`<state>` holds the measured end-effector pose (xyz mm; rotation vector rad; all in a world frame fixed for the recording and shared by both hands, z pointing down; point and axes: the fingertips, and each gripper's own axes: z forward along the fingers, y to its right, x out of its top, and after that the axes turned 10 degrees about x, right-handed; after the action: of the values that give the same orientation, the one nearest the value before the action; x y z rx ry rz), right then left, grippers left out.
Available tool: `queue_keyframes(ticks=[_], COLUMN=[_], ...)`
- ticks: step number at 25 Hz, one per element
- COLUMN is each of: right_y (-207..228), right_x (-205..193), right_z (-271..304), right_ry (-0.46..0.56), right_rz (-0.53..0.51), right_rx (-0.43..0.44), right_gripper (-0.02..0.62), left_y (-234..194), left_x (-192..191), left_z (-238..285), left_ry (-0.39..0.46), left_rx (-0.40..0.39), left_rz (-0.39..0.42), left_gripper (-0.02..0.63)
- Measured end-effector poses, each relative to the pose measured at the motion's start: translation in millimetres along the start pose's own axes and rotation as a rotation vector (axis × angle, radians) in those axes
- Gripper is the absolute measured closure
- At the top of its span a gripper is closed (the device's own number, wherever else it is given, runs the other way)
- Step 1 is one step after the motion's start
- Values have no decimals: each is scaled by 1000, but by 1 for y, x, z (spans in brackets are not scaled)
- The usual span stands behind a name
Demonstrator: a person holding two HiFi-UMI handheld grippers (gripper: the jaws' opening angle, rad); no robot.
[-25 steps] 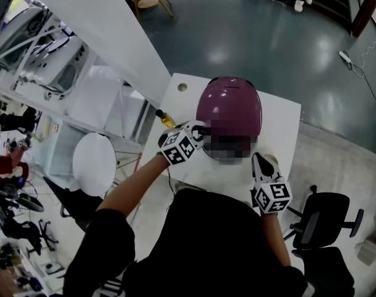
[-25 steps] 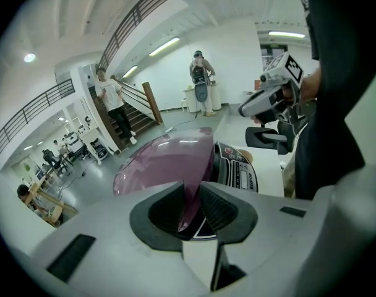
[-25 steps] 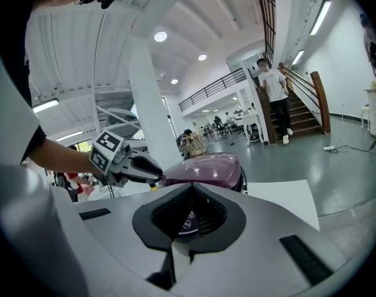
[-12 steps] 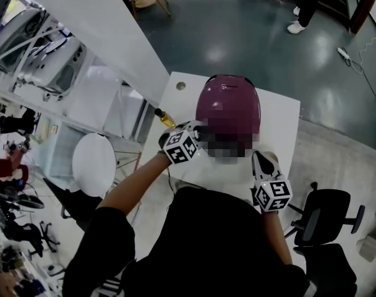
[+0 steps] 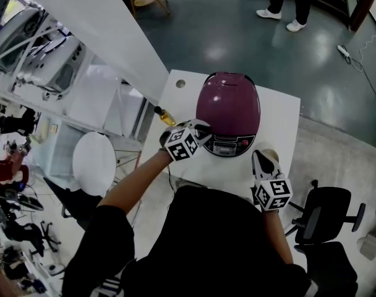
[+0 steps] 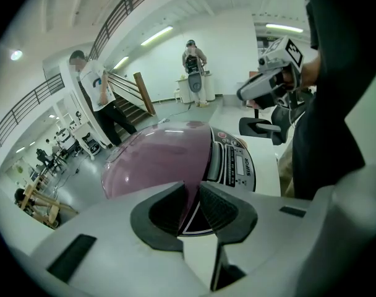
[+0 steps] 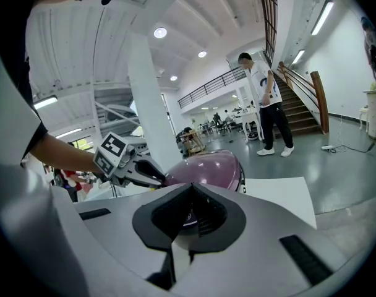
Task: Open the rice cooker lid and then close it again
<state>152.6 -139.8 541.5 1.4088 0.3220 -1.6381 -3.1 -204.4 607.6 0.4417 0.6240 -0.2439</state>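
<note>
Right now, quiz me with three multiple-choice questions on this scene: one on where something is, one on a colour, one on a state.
1. Where does the rice cooker stand? A on the floor; B on the white table; C on a chair.
2. What colour is its lid? A purple; B green; C yellow.
3. How is the lid? A raised upright; B taken off, lying on the table; C shut down.
Answers: B, the white tabletop shows on both sides of it; A, the dome is glossy purple in every view; C, the lid sits flush above the control panel.
</note>
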Motion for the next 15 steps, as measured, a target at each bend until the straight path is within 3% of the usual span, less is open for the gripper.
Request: queue_keyframes(ticks=[15], right_y=[4], right_x=[-6], right_z=[1], right_ry=[-12], right_rz=[7], right_rx=[3], right_gripper=[595], left_y=[0], left_x=[-5], left_z=[4], left_ry=[-13], left_rx=[-27], left_rz=[-40], left_gripper=[534])
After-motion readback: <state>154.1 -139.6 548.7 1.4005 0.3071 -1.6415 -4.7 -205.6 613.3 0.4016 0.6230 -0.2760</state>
